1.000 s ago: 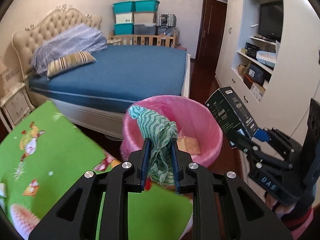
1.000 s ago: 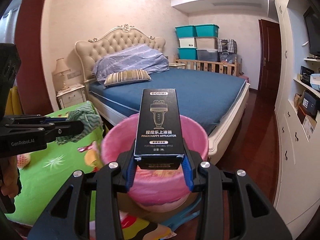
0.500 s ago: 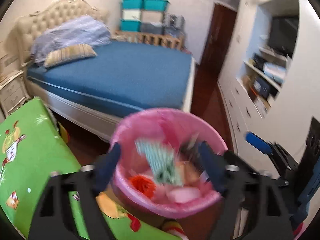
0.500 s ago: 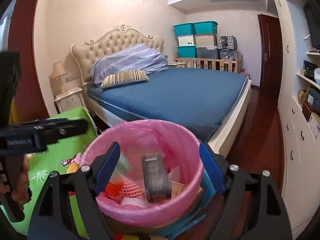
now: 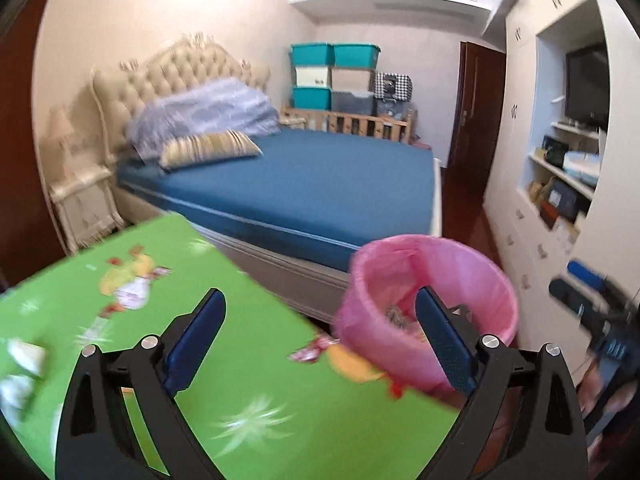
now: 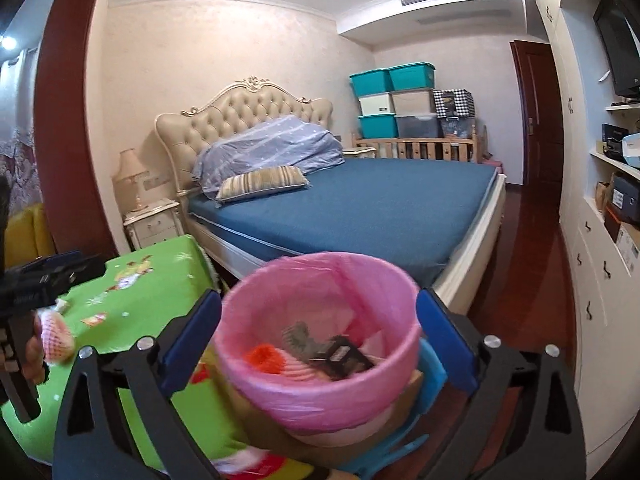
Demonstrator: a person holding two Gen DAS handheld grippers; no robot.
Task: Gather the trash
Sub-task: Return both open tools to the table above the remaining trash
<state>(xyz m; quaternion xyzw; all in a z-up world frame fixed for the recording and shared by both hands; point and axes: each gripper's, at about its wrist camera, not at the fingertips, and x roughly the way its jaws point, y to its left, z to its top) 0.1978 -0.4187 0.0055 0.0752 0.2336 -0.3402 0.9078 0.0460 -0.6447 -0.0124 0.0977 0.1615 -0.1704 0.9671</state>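
Both grippers just opened, nothing between jaws. Black box (image 6: 340, 356) lies inside pink bin (image 6: 280, 396), below right gripper (image 6: 318, 336). Left gripper (image 5: 320, 336) beside bin, over green mat (image 5: 240, 360); bin contents there blurred.

There was one pink bin (image 6: 320, 360), holding one black box (image 6: 342, 356) and one orange scrap (image 6: 262, 354). Six storage boxes (image 6: 394, 98) stood stacked. One bed (image 6: 380, 204) carried one striped pillow (image 6: 262, 182). One lamp (image 6: 130, 178) topped one nightstand (image 6: 154, 224).
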